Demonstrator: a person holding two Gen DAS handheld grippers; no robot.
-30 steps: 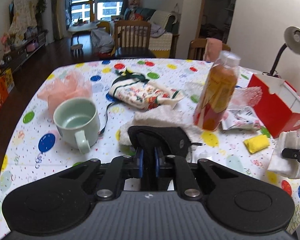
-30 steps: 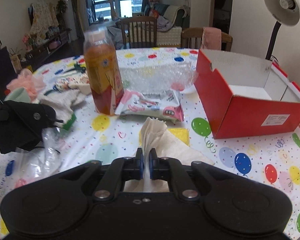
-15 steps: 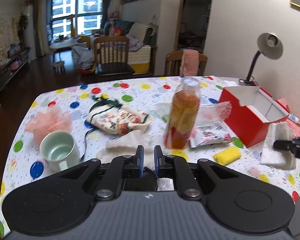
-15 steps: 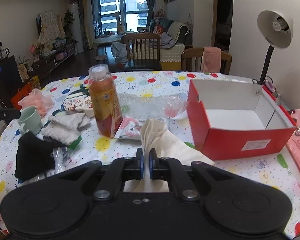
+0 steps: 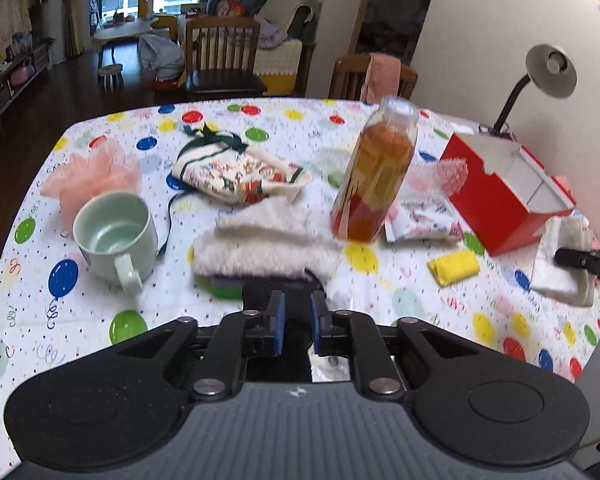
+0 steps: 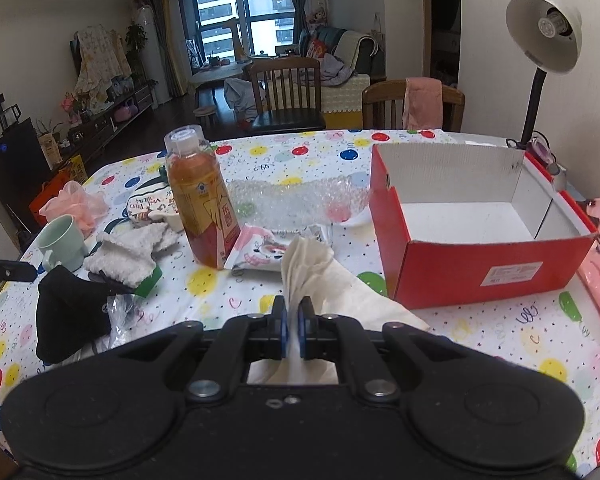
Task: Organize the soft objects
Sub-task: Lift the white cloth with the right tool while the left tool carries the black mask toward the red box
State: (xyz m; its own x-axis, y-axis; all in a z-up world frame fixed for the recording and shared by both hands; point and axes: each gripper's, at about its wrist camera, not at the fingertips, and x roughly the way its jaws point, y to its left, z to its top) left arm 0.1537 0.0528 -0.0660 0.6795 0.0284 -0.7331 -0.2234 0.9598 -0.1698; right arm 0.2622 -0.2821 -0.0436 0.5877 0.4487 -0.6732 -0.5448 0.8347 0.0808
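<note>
- The right tool (image 6: 293,322) is seen clamped tight on a cream cloth (image 6: 320,276), the blue pads (image 6: 284,326) pressed together with the fabric pinched between them.
- The cloth is held bunched; its long axis runs away from the tool toward the far side of the desk (image 6: 480,332), with a crumpled peak rising ahead of the pads and a flat flap spread to the right.
- From the left wrist view the same cloth (image 5: 562,256) is seen hanging below the right tool's black tip (image 5: 580,258), just in front of the red box (image 5: 496,204).
- The red box (image 6: 488,264) is shown open-topped, its long side lying across the right wrist view, close beside the cloth on its right.
- The left tool (image 5: 297,318) is found with its jaws apart by a small gap; they have just been opening.
- A black fabric piece (image 5: 278,286) is seen between and just beyond those pads; whether it is pressed cannot be told.
- In the right wrist view the black piece (image 6: 72,316) is seen draped at the desk's left edge, its length running from upper left down toward the near edge, beside crumpled clear plastic (image 6: 120,312).
- A white fluffy cloth (image 5: 268,240) is laid across the middle of the desk, long axis left to right, over a green-edged item (image 5: 224,290).
- An orange drink bottle (image 5: 376,176) is seen upright right of it, and a pale green mug (image 5: 114,236) to the left.
</note>
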